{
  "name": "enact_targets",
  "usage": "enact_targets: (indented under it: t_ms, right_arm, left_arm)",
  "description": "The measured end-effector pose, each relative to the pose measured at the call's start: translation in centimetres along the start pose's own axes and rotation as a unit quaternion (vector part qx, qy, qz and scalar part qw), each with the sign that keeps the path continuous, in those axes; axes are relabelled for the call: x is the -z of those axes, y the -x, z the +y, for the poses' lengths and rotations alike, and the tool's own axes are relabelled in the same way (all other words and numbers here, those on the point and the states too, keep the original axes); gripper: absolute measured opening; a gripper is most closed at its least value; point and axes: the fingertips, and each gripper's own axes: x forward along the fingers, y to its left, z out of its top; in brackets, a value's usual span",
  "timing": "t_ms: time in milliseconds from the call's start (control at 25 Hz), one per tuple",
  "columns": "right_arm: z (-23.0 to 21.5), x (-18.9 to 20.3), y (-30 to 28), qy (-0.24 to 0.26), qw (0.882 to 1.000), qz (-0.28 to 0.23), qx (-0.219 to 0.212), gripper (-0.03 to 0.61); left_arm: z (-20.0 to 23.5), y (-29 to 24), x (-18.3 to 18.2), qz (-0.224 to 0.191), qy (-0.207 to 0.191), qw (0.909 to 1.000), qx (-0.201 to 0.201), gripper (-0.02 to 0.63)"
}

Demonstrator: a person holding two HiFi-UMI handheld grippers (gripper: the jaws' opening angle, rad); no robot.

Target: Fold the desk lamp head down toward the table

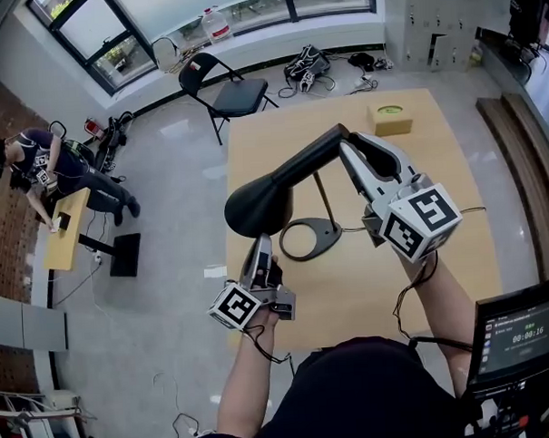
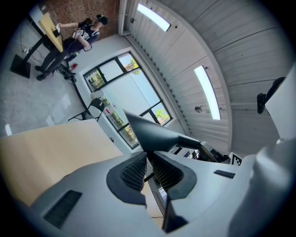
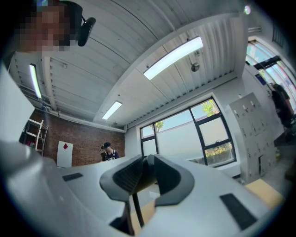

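Over table (image 1: 440,261) centre | left gripper (image 1: 260,246) at 6 o'clock of lamp head (image 1: 256,208), pinching its rim | right gripper (image 1: 344,143) at 2 o'clock, seemingly clamping lamp arm (image 1: 310,155)

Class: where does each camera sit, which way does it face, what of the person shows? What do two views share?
Head view: on the head, facing steeply down at the pale wooden table; forearms, left claw, right claw show.
Left gripper view: on the left claw, facing windows; jaws shut on the black cone-shaped lamp head.
Right gripper view: on the right claw, facing windows and ceiling; jaws shut on the lamp's black arm.
Shared: head and left gripper views show lamp head, table.
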Motion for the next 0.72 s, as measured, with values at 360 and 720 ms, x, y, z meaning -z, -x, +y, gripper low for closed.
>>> enact_targets:
  t_ms: [360, 720]
  right_arm:
    - [0.1, -0.1, -0.3, 0.004, 1.0, -0.001, 0.001, 0.083]
    - [0.0, -0.2, -0.3, 0.003, 1.0, -0.001, 0.001, 0.083]
  left_arm:
    - [0.2, -0.2, 0.2, 0.003, 0.007, 1.0, 0.0, 0.044]
    - [0.5, -0.6, 1.1, 0.011, 0.012, 0.9999, 0.002, 0.044]
